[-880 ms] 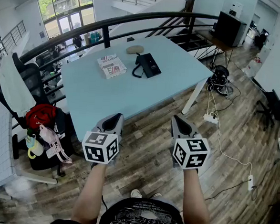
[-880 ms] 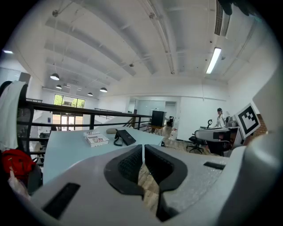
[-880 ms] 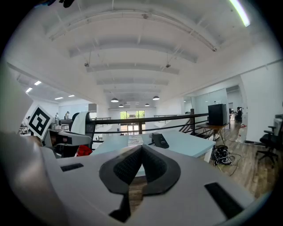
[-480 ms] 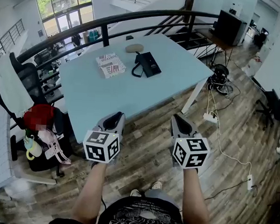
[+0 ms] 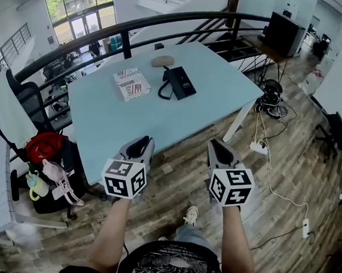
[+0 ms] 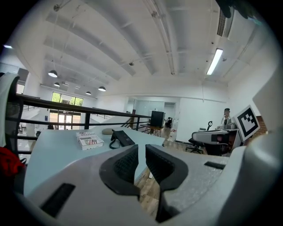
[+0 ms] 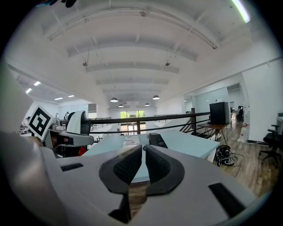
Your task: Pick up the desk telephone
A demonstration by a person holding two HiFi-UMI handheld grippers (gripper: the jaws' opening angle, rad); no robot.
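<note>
Head view: desk telephone (image 5: 179,81) lies flat on the far half of the light-blue table (image 5: 160,117), with a book (image 5: 131,84) just to its left. Left gripper (image 5: 139,144) and right gripper (image 5: 218,148) are at the near edge, well apart from the phone. Both have their jaws nearly together and empty.

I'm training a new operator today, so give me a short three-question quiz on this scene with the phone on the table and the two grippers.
1. True or false: the telephone lies on the table, and neither gripper touches it.
2. What lies just left of the telephone in the head view? A. a stack of books B. a laptop C. a mug
3. How do the jaws of the left gripper and the right gripper stand?
Key: 1 true. 2 A. 3 both shut, with nothing between them.
</note>
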